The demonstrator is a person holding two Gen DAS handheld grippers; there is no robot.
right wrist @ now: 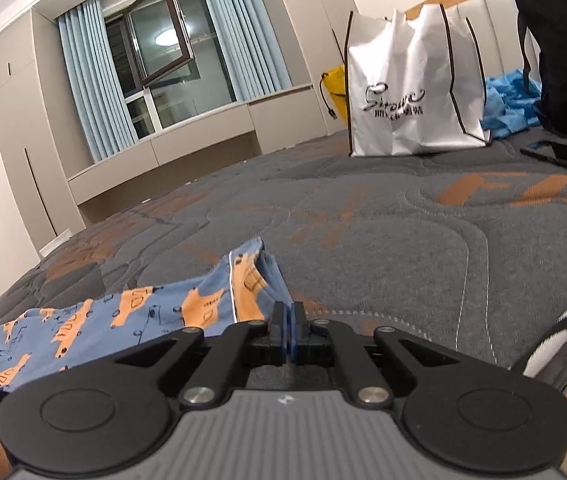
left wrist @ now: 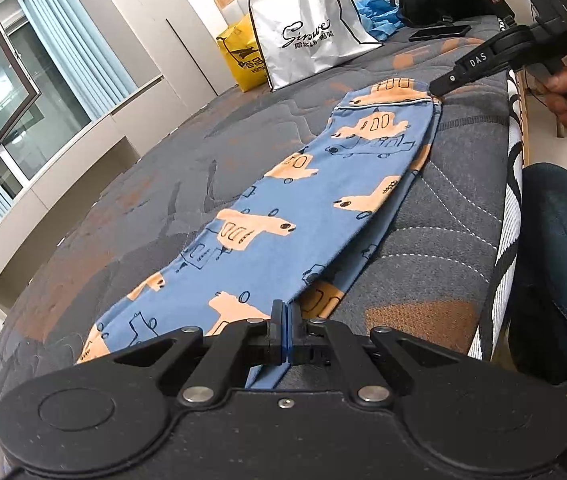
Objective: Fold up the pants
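- On grey quilted bed [left wrist: 131, 184] with orange patches: blue cotton pants [left wrist: 315, 200] printed with orange cars, flat near the edge.
- At hem end: left tool [left wrist: 286, 320] clamped on fabric.
- At waistband corner: right tool [right wrist: 292, 322], [left wrist: 439, 88] clamped on fabric.
- Beyond: white shopping bag [right wrist: 411, 96], yellow bag [left wrist: 239, 56], black phone [left wrist: 439, 33].

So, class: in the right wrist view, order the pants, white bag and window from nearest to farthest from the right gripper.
1. Pants: pinched in the right gripper, spreading left.
2. White bag: standing on the bed, far right.
3. Window: on the back wall, upper left.
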